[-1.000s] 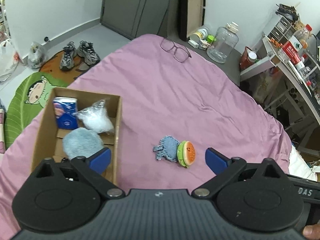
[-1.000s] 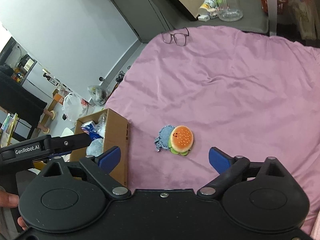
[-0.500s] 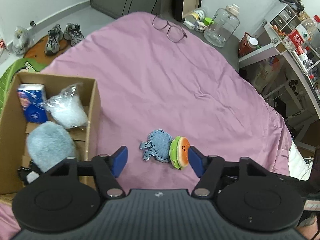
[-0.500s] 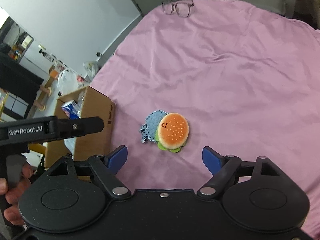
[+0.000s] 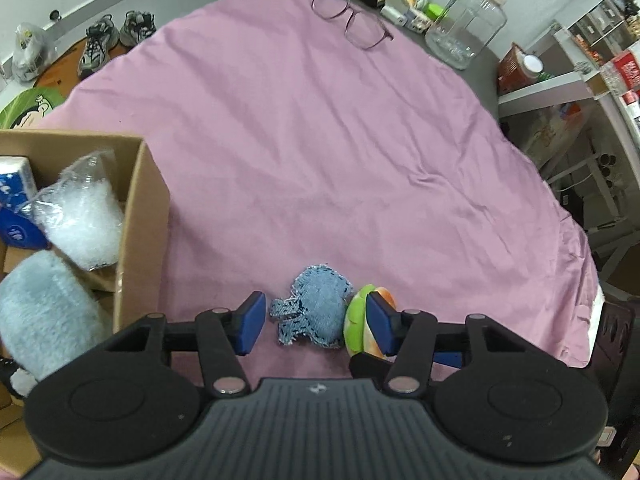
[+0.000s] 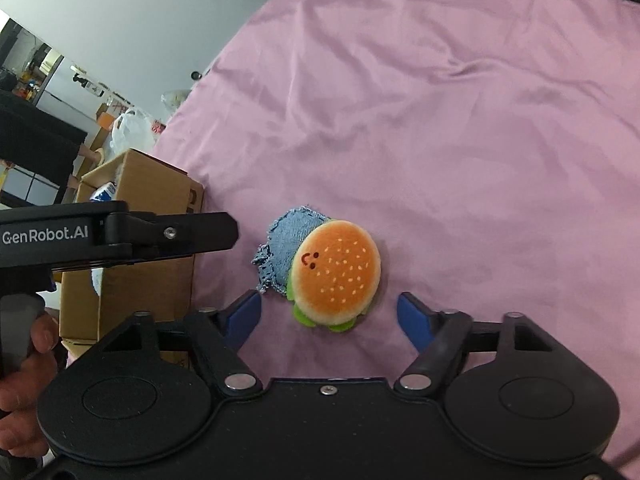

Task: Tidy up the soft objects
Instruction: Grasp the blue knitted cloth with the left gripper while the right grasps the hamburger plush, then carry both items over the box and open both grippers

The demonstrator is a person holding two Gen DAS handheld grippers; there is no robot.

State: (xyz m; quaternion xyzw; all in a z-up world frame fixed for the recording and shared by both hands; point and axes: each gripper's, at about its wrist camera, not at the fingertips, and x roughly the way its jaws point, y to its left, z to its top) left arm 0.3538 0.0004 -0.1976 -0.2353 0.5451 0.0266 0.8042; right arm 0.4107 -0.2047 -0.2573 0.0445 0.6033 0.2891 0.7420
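Box [image 5: 140,216] already holds the fluffy blue plush [image 5: 40,312], tissue pack [image 5: 16,200] and clear bag [image 5: 80,220]. Left to do: denim patch [image 5: 318,312] and burger plush [image 6: 336,270], touching each other on the bed [image 5: 320,140] beside the box. Your left claw [image 5: 316,322] is apart, straddling the denim; its right pad looks to touch the burger, hard to confirm. Right claw [image 6: 330,316] is apart, gripping nothing, just short of the burger.

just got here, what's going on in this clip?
A person with a gripper in each hand is sorting soft items on a pink bedspread. The left gripper is open around a denim patch, nothing gripped. The right gripper is open just short of the burger plush, which overlaps the patch. The box already holds a fluffy blue item, a plastic bag and tissues.
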